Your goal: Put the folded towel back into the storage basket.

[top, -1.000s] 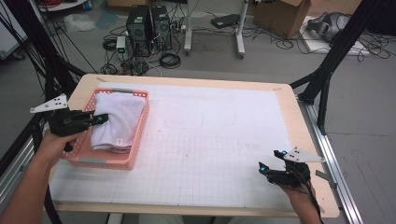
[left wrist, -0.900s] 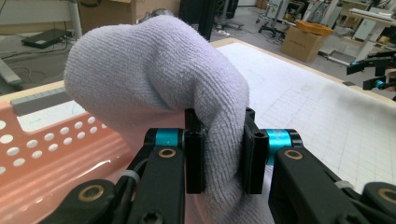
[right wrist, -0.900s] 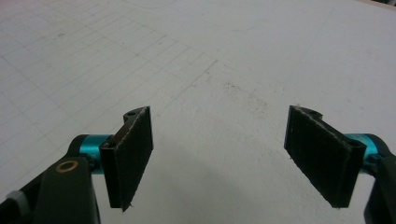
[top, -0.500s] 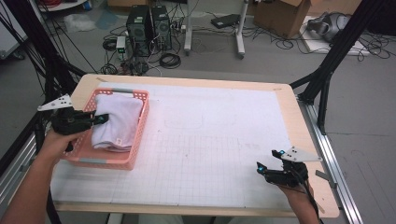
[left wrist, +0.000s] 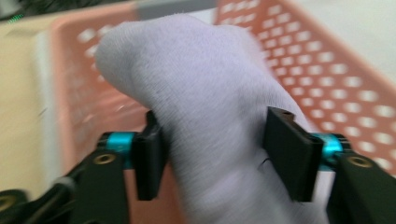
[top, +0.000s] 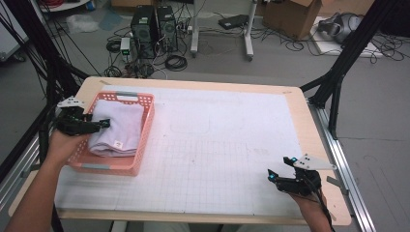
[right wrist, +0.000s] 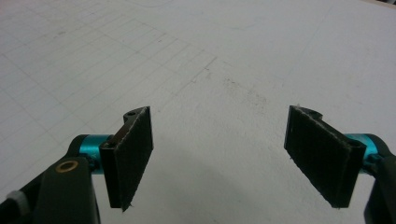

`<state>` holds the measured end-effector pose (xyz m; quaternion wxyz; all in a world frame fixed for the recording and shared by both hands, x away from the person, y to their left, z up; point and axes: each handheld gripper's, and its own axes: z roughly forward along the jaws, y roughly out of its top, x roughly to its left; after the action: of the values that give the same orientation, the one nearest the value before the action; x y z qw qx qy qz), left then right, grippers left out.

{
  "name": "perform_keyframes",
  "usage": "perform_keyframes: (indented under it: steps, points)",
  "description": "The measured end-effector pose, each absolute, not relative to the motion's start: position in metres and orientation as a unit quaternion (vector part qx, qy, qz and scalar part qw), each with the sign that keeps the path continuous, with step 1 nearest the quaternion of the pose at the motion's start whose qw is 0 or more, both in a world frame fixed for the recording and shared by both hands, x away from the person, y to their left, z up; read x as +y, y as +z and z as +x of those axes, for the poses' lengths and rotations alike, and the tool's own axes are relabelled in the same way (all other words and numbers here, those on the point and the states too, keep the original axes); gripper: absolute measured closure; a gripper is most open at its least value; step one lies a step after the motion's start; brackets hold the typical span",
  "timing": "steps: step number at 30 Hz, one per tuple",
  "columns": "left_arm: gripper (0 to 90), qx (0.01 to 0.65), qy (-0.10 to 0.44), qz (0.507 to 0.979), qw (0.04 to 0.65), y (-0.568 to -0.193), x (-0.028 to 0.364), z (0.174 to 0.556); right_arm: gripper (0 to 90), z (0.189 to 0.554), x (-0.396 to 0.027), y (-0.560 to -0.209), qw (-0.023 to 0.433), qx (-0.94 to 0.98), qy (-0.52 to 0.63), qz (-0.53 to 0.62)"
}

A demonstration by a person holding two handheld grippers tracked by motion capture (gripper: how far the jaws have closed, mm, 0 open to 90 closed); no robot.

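Left gripper (left wrist: 212, 149) jaws just opening around the white towel (top: 118, 128) in the pink basket (top: 145, 140) at the table's left edge; right gripper (right wrist: 219, 154) released

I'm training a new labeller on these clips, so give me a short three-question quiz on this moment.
1. True or false: the folded white towel lies inside the pink basket.
2. Which gripper has cloth between its pads? A) left gripper B) right gripper C) both
3. In a few words: what lies under the right gripper?

Key
1. True.
2. A. The left gripper's jaws have just been opening, and the towel sits between them with a gap at the right-hand pad, so the grip is letting go.
3. The bare white gridded mat on the table; its jaws stand wide apart with nothing between them.
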<state>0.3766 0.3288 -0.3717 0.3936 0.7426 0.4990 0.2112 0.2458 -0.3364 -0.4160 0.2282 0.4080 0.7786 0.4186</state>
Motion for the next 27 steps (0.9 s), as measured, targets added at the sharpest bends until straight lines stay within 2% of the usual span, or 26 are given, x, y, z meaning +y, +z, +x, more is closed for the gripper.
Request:
perform_keyframes:
  steps: [3, 5, 8, 14, 24, 27]
  points:
    - [36.4, 0.506, 0.254, 0.73, 0.383, -0.365, 0.333, 0.37, 22.7, 0.245, -0.336, -0.416, 0.227, 0.778, 0.419, 0.409]
    - [35.9, 0.509, 0.272, 0.712, 0.401, -0.357, 0.337, 0.365, 22.7, 0.246, -0.336, -0.416, 0.229, 0.779, 0.419, 0.407]
    - [36.2, 0.501, 0.279, 0.703, 0.42, -0.351, 0.337, 0.358, 22.7, 0.246, -0.335, -0.415, 0.229, 0.776, 0.423, 0.408]
    - [36.5, 0.503, 0.239, 0.728, 0.399, -0.366, 0.321, 0.364, 22.7, 0.245, -0.332, -0.414, 0.23, 0.778, 0.424, 0.402]
    - [37.0, 0.5, 0.153, 0.799, 0.297, -0.4, 0.285, 0.385, 22.7, 0.244, -0.334, -0.407, 0.237, 0.776, 0.426, 0.4]
    - [38.7, 0.487, 0.143, 0.809, 0.298, -0.405, 0.277, 0.387, 22.7, 0.243, -0.334, -0.407, 0.237, 0.777, 0.426, 0.4]
